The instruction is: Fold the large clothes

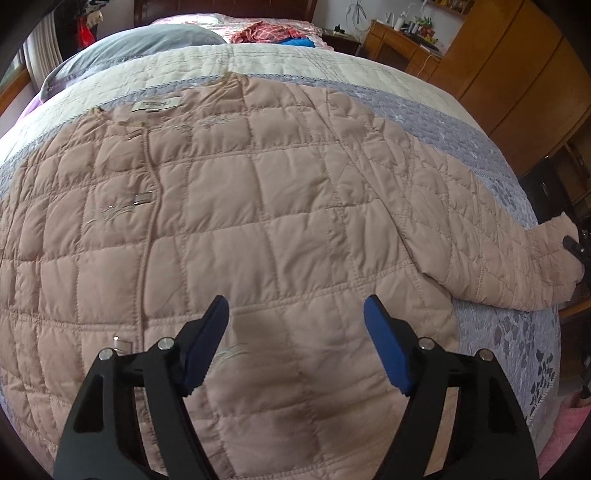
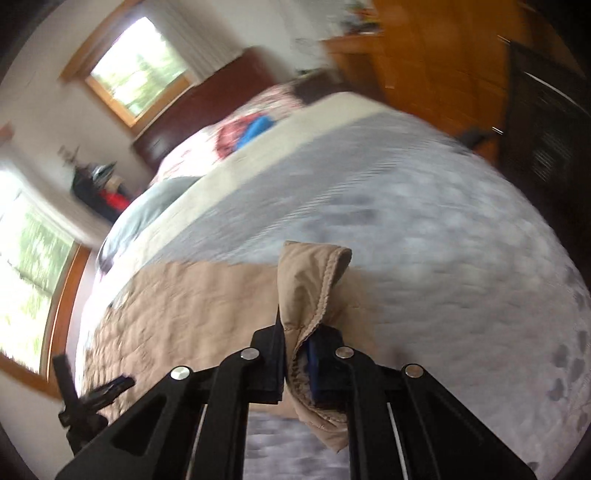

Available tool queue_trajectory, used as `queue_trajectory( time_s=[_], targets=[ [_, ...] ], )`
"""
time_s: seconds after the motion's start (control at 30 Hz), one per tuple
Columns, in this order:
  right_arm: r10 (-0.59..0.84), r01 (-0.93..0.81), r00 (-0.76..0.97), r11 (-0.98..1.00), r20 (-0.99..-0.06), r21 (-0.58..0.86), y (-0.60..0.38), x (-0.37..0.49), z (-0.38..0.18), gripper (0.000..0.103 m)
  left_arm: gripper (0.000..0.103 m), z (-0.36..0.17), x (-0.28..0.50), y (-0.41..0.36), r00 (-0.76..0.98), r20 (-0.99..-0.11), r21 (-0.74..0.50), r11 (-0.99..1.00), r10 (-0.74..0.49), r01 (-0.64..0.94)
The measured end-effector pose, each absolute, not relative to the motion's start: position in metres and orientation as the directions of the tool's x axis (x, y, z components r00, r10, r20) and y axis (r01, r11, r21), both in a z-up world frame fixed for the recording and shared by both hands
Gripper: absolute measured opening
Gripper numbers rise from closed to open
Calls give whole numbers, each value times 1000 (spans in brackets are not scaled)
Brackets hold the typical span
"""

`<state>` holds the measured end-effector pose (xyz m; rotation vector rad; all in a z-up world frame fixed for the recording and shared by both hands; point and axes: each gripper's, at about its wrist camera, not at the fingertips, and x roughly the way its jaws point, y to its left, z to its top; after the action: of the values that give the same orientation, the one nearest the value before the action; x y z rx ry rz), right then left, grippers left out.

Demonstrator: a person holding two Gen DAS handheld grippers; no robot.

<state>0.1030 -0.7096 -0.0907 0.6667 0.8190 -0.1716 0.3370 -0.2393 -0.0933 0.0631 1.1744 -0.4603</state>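
Observation:
A beige quilted jacket [image 1: 240, 221] lies spread flat, front up, on the bed, its collar label toward the far side. My left gripper [image 1: 295, 306] hovers open over the jacket's lower front panel, with nothing between its blue pads. The jacket's sleeve [image 1: 480, 221] stretches right toward the bed's edge. My right gripper [image 2: 297, 332] is shut on the sleeve cuff [image 2: 314, 280], which stands up folded between its jaws. In the left wrist view only a black tip of the right gripper [image 1: 572, 247] shows at the sleeve's end. The right wrist view is motion-blurred.
The bed carries a lilac flowered bedspread [image 1: 424, 118] with a cream band. A grey pillow [image 1: 147, 44] and red and blue clothes [image 1: 266, 31] lie at the head end. Wooden cabinets [image 1: 498, 74] stand along the right; windows [image 2: 136, 66] are on the left.

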Motion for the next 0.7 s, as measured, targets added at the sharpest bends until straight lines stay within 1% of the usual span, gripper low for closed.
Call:
queue_trajectory(
  time_s=[0.23,0.33,0.57,0.6,0.63,0.67,0.7],
  targets=[
    [182,237,644,876,-743,420,-610,176,-81,10,75,-89,336,-222,327,-892,-179,908,-313,379],
    [235,180,628,883,-742,433,-576,201,-85,9,75,-87,337,-215,331,-888,-185,906,-320,380],
    [280,152,562,890,-778,431,-533,240,-113,11,75,-89,340,-201,337,-888,-181,912,-312,367],
    [299,147,554,883,-777,445,-530,244,-117,13,75,-90,340,-200,337,-889,-181,913,-311,365],
    [318,134,552,878,-771,459,-527,246,-119,20,75,-90,341,-199,335,-889,-184,913,-312,363],
    [343,117,550,871,-761,477,-526,245,-119,24,75,-90,342,-200,333,-890,-185,914,-312,362],
    [371,97,557,859,-743,503,-526,243,-118,32,75,-91,342,-202,333,-890,-186,914,-312,361]
  ],
)
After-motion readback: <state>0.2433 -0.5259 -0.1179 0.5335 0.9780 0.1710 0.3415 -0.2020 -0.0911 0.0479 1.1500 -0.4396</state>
